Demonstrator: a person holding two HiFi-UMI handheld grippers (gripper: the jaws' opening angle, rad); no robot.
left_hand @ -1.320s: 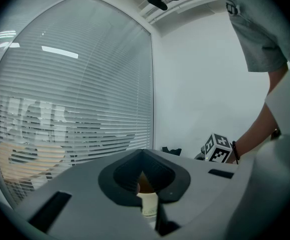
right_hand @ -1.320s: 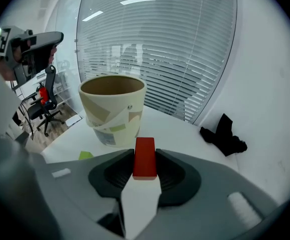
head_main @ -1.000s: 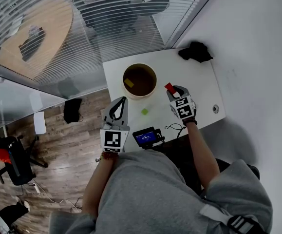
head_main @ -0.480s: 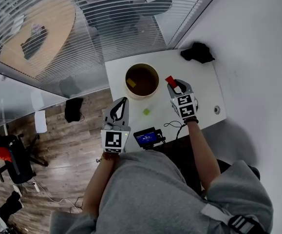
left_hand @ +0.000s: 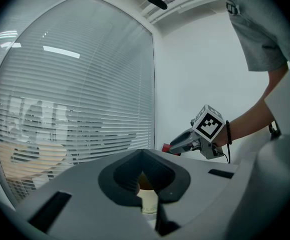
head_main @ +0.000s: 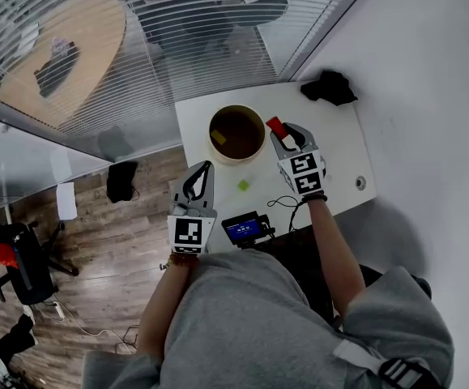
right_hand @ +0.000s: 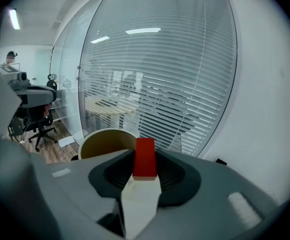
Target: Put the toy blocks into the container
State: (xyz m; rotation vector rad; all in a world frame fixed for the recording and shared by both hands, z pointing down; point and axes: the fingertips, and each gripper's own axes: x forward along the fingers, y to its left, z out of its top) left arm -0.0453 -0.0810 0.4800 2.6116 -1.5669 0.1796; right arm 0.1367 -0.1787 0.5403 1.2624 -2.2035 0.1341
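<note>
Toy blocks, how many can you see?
3. A red block is gripped in the right hand-held gripper near the container, a yellow block lies inside the container, and a green block sits on the table. More may be hidden inside.

A white table (head_main: 331,128) stands in the middle of the head view, against a glass wall with blinds (head_main: 177,23). At its upper right corner lies a black cloth (head_main: 325,86). On its lower edge sits a small device (head_main: 245,228) with a blue screen, and just beside it a thin black cable (head_main: 283,204). Behind the glass, in the upper left, is a round wooden table (head_main: 96,31). On the wooden floor (head_main: 112,250) at the left lie a black bag (head_main: 121,182) and a white sheet (head_main: 66,203); an office chair (head_main: 19,266) stands in the lower left.
</note>
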